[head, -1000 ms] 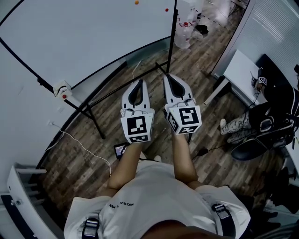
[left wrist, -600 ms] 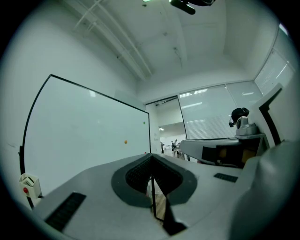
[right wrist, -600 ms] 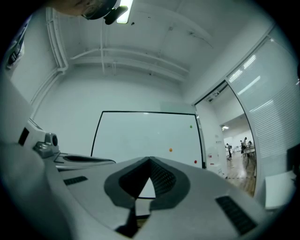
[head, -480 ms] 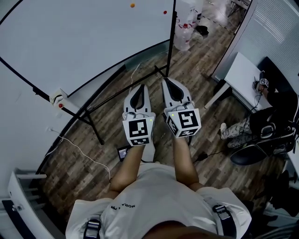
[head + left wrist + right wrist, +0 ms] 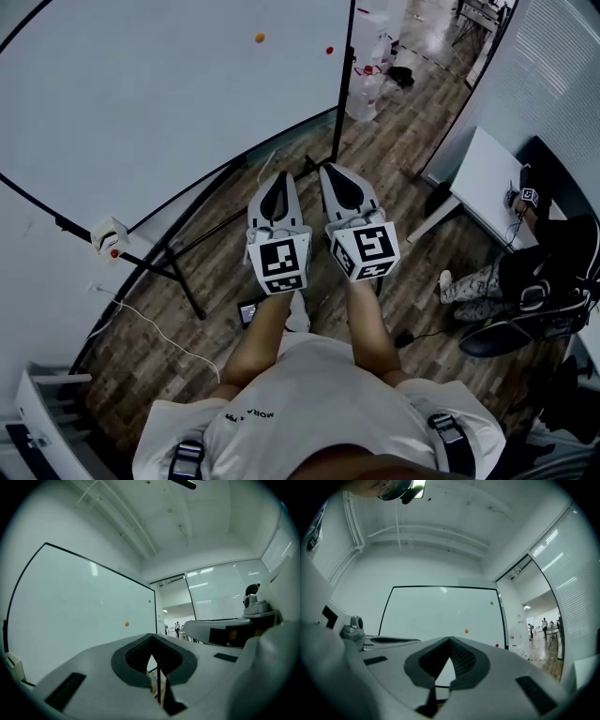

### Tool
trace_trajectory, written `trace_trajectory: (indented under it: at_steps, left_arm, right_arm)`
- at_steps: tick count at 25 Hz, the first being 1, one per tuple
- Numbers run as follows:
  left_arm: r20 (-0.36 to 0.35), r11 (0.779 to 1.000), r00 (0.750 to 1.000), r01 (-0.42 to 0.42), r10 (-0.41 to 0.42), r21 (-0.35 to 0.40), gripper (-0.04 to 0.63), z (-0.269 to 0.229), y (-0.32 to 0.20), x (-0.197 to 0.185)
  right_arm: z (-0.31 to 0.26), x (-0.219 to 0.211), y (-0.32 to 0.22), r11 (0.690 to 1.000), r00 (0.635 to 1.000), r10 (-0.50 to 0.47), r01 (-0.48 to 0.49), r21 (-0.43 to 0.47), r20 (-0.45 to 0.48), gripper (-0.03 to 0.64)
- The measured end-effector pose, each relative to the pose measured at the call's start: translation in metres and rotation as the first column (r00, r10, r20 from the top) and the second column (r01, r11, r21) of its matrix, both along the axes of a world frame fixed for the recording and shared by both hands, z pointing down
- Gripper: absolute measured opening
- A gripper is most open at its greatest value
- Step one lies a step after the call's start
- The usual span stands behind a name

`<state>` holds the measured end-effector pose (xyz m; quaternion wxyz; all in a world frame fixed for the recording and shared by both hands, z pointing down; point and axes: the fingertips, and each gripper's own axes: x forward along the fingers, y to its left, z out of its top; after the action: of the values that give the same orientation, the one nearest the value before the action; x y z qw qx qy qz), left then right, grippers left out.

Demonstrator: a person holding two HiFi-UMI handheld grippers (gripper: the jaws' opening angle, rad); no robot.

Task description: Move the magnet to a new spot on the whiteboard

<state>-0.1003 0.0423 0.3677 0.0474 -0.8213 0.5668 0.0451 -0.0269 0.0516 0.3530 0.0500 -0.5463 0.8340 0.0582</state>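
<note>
The whiteboard (image 5: 159,94) stands ahead on a black frame. On it sit a small orange magnet (image 5: 260,38) and a red magnet (image 5: 329,50) near its right edge. My left gripper (image 5: 278,178) and right gripper (image 5: 331,173) are side by side, pointing at the board and well short of it, both shut and empty. In the left gripper view, past my left gripper (image 5: 151,637), the orange magnet (image 5: 126,624) and a green magnet (image 5: 149,601) show on the board. The right gripper view shows my right gripper (image 5: 450,640) with the orange magnet (image 5: 466,631), green magnet (image 5: 491,603) and red magnet (image 5: 497,645) beyond.
The board's black stand legs (image 5: 183,277) spread over the wooden floor between me and the board. A white table (image 5: 487,164) and a seated person (image 5: 548,272) are at the right. Water bottles (image 5: 367,70) stand past the board's right edge. A cable (image 5: 159,328) trails on the floor.
Both grippers have moved forward together toward the whiteboard. The board and its magnets now sit lower and nearer in the head view. Both stay shut.
</note>
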Motion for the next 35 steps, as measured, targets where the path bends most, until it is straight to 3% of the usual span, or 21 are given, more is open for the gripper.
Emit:
trace_trajectory:
  at_steps: [17, 21, 35]
  left_arm:
    - [-0.029, 0.999, 0.999, 0.038, -0.037, 0.029, 0.003, -0.027, -0.158, -0.023]
    - [-0.043, 0.999, 0.998, 0.047, -0.046, 0.027, 0.003, -0.024, -0.180, -0.032]
    - [-0.036, 0.998, 0.997, 0.067, -0.066, 0.010, 0.003, -0.027, -0.233, -0.008]
  right_arm:
    - [-0.018, -0.014, -0.161, 1.000, 1.000, 0.016, -0.016, 0.005, 0.017, 0.012]
    - [-0.014, -0.017, -0.181, 0.999, 0.999, 0.031, -0.031, 0.009, 0.013, 0.012]
    - [-0.029, 0.004, -0.232, 0.999, 1.000, 0.015, -0.015, 0.030, 0.003, 0.012]
